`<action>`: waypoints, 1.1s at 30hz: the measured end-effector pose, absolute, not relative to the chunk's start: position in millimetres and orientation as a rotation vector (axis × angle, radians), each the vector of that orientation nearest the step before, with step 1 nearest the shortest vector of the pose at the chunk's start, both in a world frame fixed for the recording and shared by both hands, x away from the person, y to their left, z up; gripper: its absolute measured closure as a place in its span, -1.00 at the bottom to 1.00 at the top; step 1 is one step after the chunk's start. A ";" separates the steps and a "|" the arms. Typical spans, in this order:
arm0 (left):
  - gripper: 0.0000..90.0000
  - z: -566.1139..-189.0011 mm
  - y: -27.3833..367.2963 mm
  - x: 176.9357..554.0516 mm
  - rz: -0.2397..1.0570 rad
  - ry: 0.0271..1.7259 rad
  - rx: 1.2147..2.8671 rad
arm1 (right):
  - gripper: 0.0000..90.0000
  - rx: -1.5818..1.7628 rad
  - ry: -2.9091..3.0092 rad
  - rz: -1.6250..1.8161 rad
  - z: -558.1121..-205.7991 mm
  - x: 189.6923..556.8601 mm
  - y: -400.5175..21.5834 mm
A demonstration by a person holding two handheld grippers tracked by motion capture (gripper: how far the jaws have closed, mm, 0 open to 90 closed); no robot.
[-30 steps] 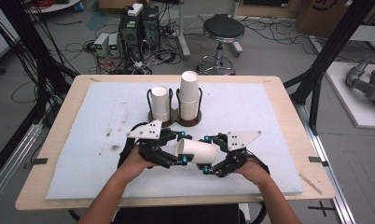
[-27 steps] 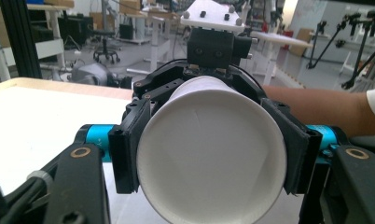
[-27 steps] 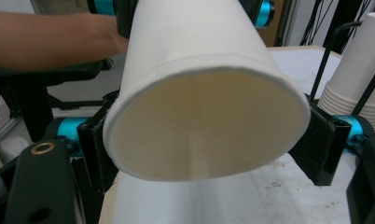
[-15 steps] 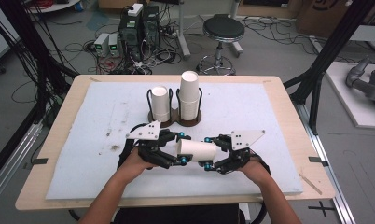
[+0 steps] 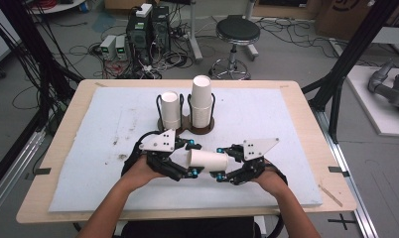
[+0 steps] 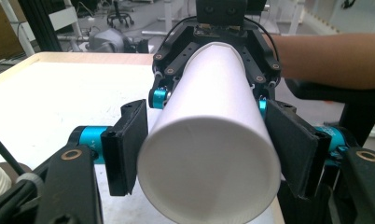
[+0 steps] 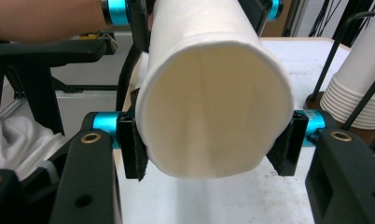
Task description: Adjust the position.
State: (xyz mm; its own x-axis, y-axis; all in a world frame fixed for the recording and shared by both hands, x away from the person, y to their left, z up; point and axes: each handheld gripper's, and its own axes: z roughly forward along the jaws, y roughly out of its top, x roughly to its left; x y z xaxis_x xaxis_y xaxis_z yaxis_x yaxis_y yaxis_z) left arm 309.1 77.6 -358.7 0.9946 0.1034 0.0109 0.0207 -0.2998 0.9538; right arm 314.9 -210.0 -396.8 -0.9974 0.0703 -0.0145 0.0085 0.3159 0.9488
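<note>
A white paper cup [image 5: 207, 159] lies on its side in the air just above the white mat, held between both grippers. My left gripper [image 5: 190, 159] is shut on its closed bottom end; in the left gripper view the cup [image 6: 209, 140] sits between the two black pads [image 6: 127, 147], base toward the camera. My right gripper [image 5: 223, 163] is shut on the open mouth end; in the right gripper view the rim of the cup [image 7: 213, 116] is squeezed slightly oval between the pads [image 7: 132, 144]. The two grippers face each other, tips almost meeting.
Behind the grippers a dark wire rack [image 5: 185, 126] holds two upright stacks of white cups, a shorter one [image 5: 170, 109] and a taller one [image 5: 201, 99]; the stack [image 7: 358, 93] also stands at the right gripper view's right. The white mat [image 5: 287, 124] covers the wooden table [image 5: 306, 104].
The right gripper has edged slightly left toward the left gripper. The cup stays level between them.
</note>
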 end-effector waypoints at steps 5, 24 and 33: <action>-0.28 -359.1 75.1 311.7 0.068 0.073 1.920 | -0.06 0.065 2.524 1.785 -397.7 314.5 -208.5; -0.20 -378.7 85.1 318.4 -0.029 0.133 1.751 | -0.48 0.215 2.437 1.928 -394.5 316.9 -213.6; -0.20 -384.0 82.4 317.1 -0.036 0.116 1.711 | -0.37 0.200 2.424 1.953 -394.2 316.3 -213.6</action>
